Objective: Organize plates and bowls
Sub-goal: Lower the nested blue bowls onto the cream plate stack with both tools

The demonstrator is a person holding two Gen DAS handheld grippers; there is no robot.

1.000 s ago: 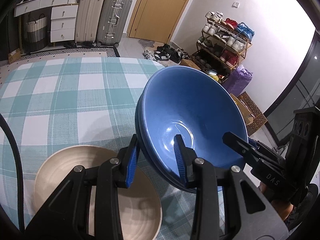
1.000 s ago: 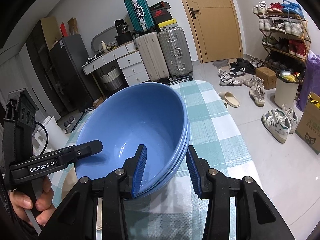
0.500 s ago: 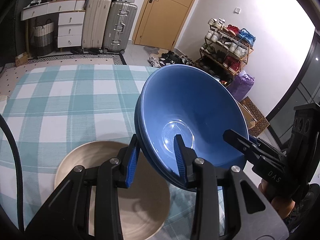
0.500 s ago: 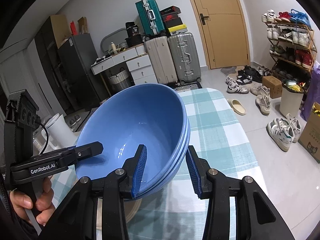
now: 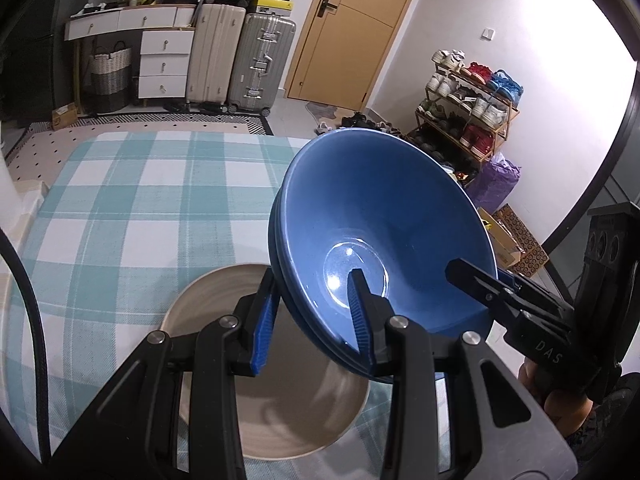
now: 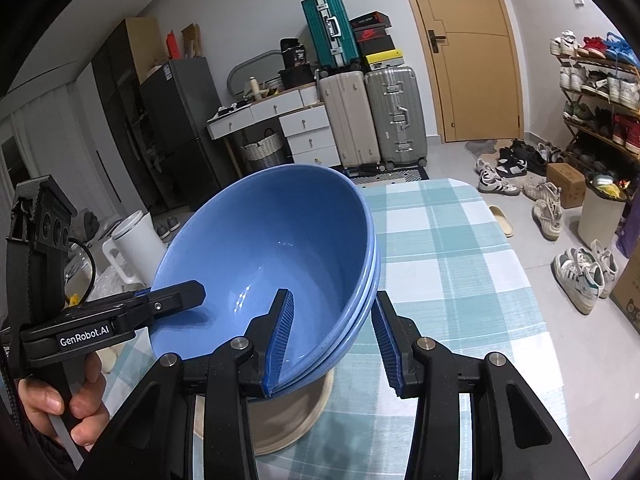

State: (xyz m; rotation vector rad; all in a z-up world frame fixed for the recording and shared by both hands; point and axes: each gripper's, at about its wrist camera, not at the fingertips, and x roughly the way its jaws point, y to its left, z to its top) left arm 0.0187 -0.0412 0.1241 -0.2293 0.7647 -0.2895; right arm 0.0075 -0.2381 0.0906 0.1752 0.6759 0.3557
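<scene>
The left gripper (image 5: 314, 322) and the right gripper (image 6: 332, 338) each grip an opposite rim of the two nested glossy blue bowls (image 5: 384, 232), holding them tilted in the air above the round beige ceramic plate (image 5: 224, 292) on the green-and-white checked tablecloth (image 5: 132, 200). The stacking step seems underway; the next move probably calls for levelling the bowls, lowering them onto the plate's centre and opening both grippers together.

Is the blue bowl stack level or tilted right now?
Tilted. The blue bowl stack shows its inside toward both cameras, with the left gripper and right gripper on opposite rims, above the beige bowl.
</scene>
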